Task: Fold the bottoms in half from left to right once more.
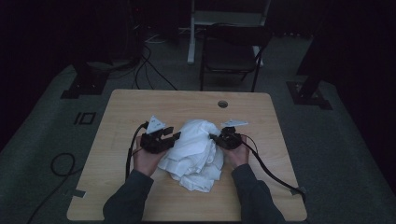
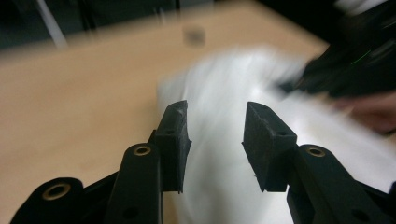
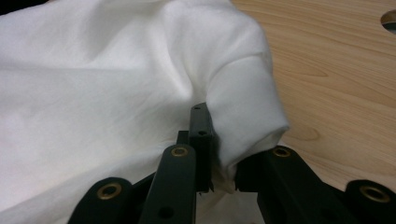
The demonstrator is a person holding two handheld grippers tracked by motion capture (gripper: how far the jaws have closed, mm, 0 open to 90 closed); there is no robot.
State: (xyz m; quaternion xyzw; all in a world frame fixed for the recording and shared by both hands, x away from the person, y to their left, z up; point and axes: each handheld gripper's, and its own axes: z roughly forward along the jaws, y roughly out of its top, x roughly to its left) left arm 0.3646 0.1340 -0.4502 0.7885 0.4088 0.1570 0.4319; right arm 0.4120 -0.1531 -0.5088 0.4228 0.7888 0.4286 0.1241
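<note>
Cloth (image 1: 196,148) lies crumpled on wooden table (image 1: 140,105), dark room around.

The left gripper (image 2: 215,140) holds its jaws apart over blurred white cloth (image 2: 224,93) on the table (image 2: 84,93).

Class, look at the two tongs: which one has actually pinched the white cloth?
The right tongs: a fold of cloth is clamped between them. The left tongs gape apart.

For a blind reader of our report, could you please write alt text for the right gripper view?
The right hand-held gripper pinches a thick fold of the white cloth between its two black jaws. The crumpled cloth spreads up and to the left, and the light wooden table lies at the right.
</note>
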